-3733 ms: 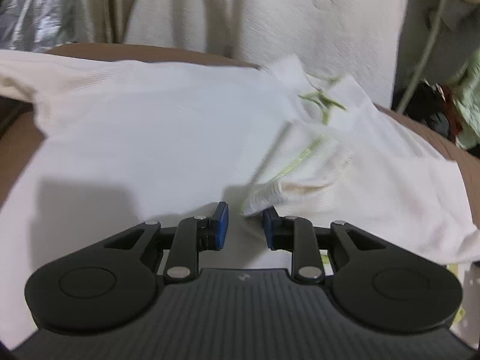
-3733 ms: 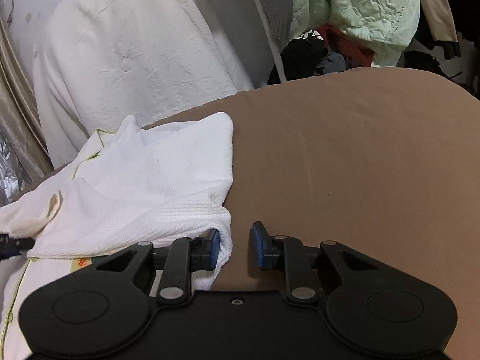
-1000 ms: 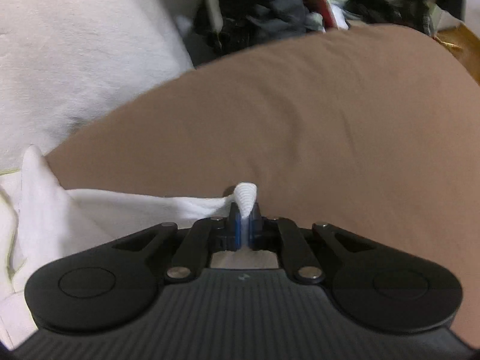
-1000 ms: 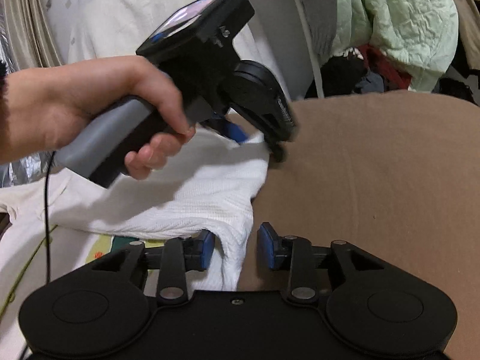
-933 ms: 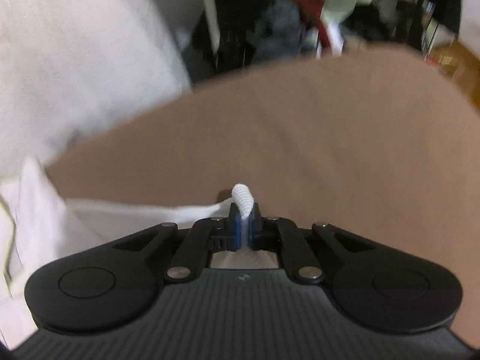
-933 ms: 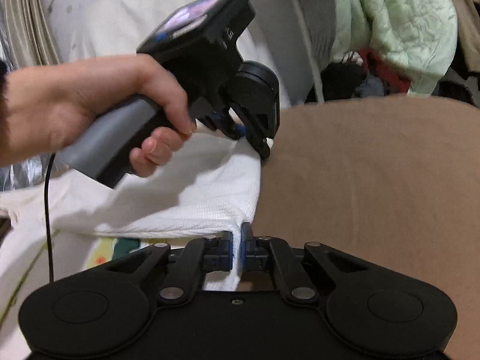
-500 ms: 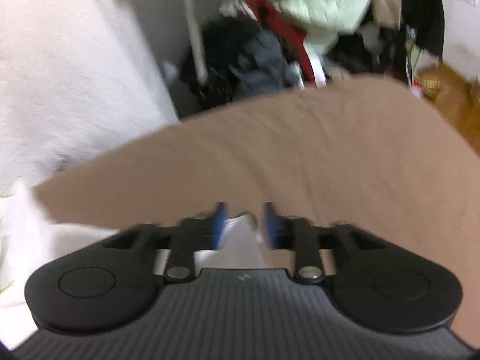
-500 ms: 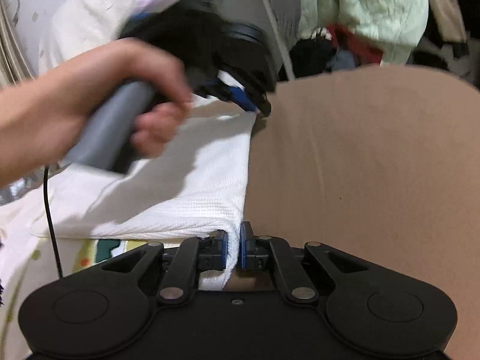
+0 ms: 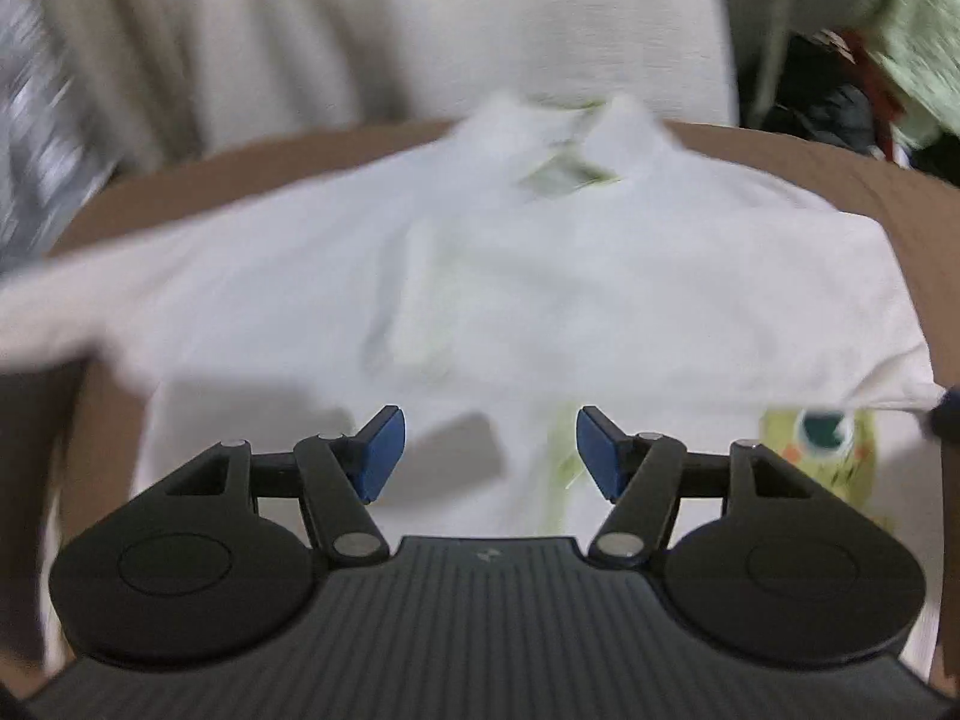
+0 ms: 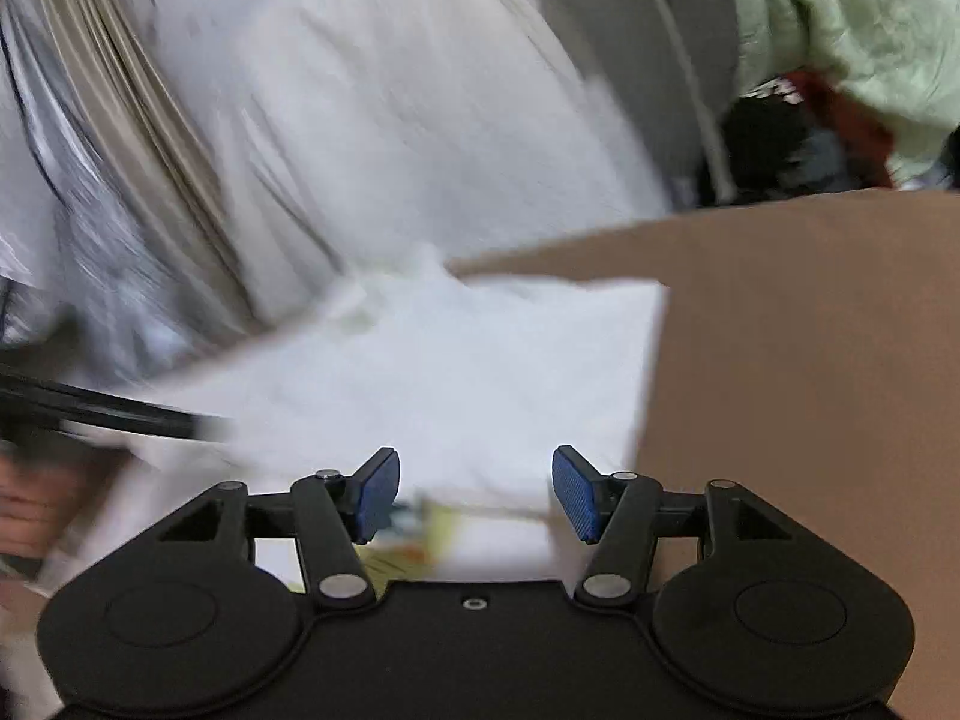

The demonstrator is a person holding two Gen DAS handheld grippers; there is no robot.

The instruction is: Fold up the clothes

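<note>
White shirt (image 9: 540, 276) collar, cartoon print only in left view; left claw (image 9: 489, 450), right claw (image 10: 474, 489) just opened, empty

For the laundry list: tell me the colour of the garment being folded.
White garment, with a yellow-green printed patch near its lower edge; clearest in the left wrist view.

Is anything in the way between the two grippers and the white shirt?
Nothing visible is. The left gripper hangs open right over the white shirt, and the right gripper is open at the shirt's folded edge. Both have just been opening, with nothing pinched between their pads.
</note>
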